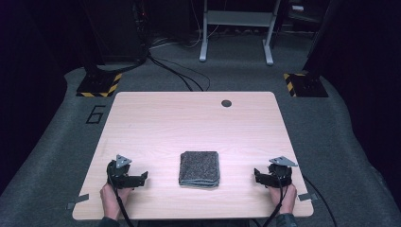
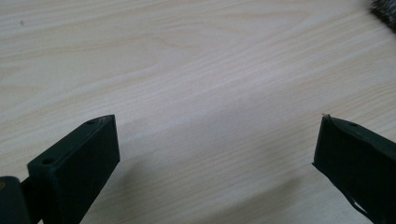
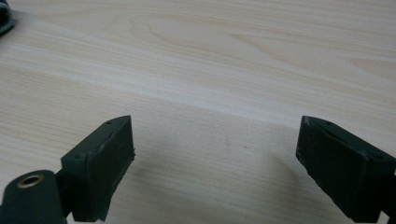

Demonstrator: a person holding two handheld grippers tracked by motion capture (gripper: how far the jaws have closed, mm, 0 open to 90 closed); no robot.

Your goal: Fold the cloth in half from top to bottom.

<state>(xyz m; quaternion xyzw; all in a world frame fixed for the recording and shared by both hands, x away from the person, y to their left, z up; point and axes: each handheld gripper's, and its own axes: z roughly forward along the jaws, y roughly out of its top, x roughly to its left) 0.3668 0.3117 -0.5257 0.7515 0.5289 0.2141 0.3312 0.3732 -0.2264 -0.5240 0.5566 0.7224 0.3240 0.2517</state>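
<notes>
Pale wood-grain bench (image 1: 189,123) stands on grey carpet (image 1: 56,142). Near its front edge, midway between the hands, lies a folded dark grey towel (image 1: 199,169). Well to its left rests the left tool (image 1: 137,178), jaws spread wide and empty; well to its right the right tool (image 1: 259,174), likewise wide apart and empty.

Folded grey cloth (image 1: 199,168) — dark, speckled, approx. square, lying flat on the light wood table (image 1: 189,123), near its front edge, centred — stacked layers showing at front.
</notes>
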